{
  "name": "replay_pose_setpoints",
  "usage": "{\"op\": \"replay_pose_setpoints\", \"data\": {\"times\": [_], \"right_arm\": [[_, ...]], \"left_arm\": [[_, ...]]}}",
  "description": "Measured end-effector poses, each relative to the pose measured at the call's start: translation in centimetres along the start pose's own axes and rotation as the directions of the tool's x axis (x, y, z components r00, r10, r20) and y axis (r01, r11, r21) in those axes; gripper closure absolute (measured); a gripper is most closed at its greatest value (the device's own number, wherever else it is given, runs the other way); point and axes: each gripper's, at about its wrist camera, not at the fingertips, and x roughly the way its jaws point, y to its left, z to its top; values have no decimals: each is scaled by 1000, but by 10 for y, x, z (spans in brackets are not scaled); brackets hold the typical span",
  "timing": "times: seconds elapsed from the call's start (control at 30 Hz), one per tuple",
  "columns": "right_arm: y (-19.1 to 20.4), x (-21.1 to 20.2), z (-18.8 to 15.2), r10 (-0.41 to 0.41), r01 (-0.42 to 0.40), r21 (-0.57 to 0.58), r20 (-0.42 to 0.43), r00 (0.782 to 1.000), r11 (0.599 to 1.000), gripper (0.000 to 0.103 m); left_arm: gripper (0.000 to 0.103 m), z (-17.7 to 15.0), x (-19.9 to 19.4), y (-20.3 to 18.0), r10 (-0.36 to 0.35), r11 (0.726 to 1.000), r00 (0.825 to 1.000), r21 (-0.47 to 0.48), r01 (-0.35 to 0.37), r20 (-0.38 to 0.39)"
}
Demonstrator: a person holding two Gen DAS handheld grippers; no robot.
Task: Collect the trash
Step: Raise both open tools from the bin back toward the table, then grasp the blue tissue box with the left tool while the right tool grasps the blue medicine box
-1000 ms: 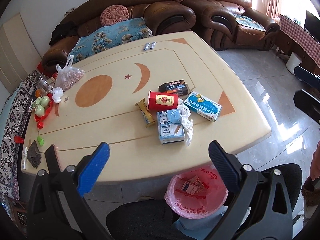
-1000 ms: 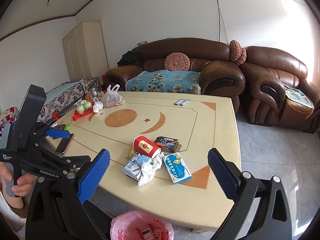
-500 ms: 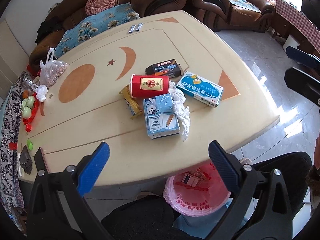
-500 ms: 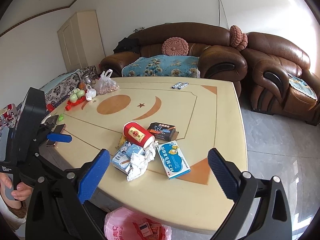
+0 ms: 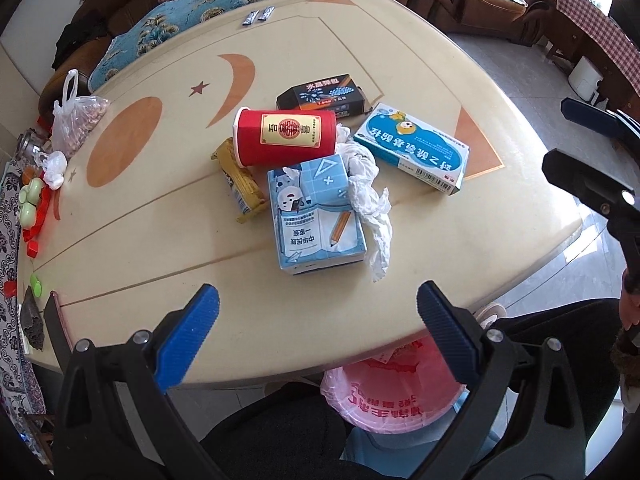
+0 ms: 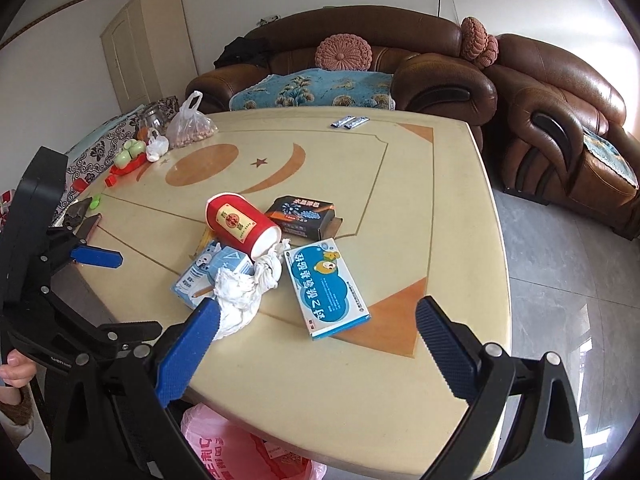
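Observation:
A pile of trash lies mid-table: a red paper cup (image 5: 285, 136) on its side, a light-blue carton (image 5: 316, 220), crumpled white tissue (image 5: 370, 196), a blue-and-white medicine box (image 5: 414, 148), a black box (image 5: 322, 96) and a yellow wrapper (image 5: 242, 182). The right wrist view shows the same cup (image 6: 240, 222), tissue (image 6: 244, 292) and medicine box (image 6: 326, 288). My left gripper (image 5: 318, 336) is open and empty, just short of the carton. My right gripper (image 6: 316, 344) is open and empty, near the medicine box. A pink-lined trash bin (image 5: 388, 396) stands below the table's near edge.
The cream table (image 5: 152, 248) also holds a bag of nuts (image 5: 78, 118), green and red toys (image 5: 32, 200), two small sachets (image 5: 258, 16) at the far side and a phone (image 6: 90, 224). Brown sofas (image 6: 400, 60) stand behind it. Grey floor lies on the right.
Both grippers have moved closer to the trash pile and lower over the table. Both stay open and empty. Nothing on the table has moved.

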Motion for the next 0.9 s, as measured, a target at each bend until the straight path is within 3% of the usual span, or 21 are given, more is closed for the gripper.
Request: {"op": "replay_pose_setpoints", "data": {"times": [0.9], "right_arm": [[-20, 115, -12, 2, -15, -74, -175, 985, 997, 7]], "left_arm": [[6, 20, 73, 16, -34, 999, 994, -30, 31, -101]]}}
